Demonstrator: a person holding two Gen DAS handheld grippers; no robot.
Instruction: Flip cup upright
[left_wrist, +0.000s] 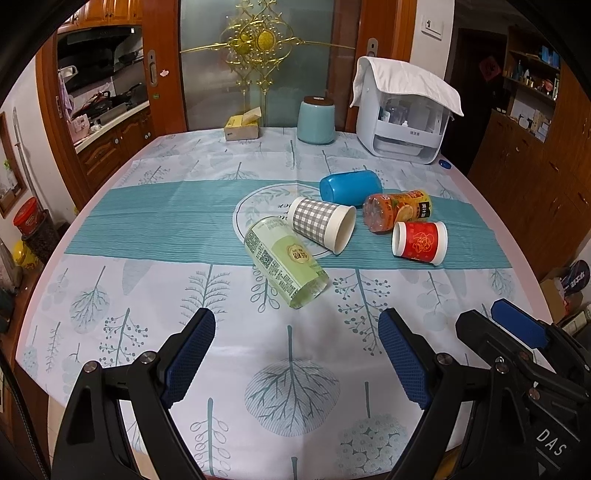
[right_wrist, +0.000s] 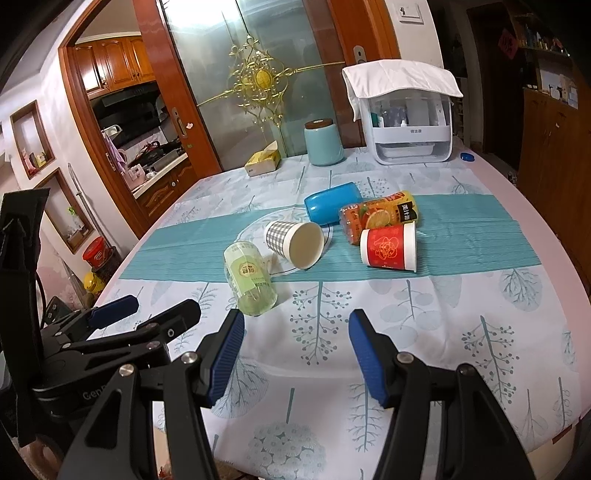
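Observation:
Three cups lie on their sides mid-table: a grey checked paper cup (left_wrist: 320, 225) (right_wrist: 294, 239) with its mouth toward me, a red paper cup (left_wrist: 420, 242) (right_wrist: 388, 248), and a blue plastic cup (left_wrist: 349, 187) (right_wrist: 332, 202) behind them. My left gripper (left_wrist: 297, 325) is open and empty above the near tablecloth; it also shows in the right wrist view (right_wrist: 162, 308) at the left. My right gripper (right_wrist: 296, 325) is open and empty beside it, and shows in the left wrist view (left_wrist: 491, 312) at the right.
A green-label bottle (left_wrist: 285, 261) (right_wrist: 250, 277) and an orange juice bottle (left_wrist: 397, 210) (right_wrist: 380, 216) lie among the cups. At the table's far edge stand a teal jar (left_wrist: 316, 120), a tissue box (left_wrist: 242, 127) and a white appliance (left_wrist: 402, 110) under a cloth.

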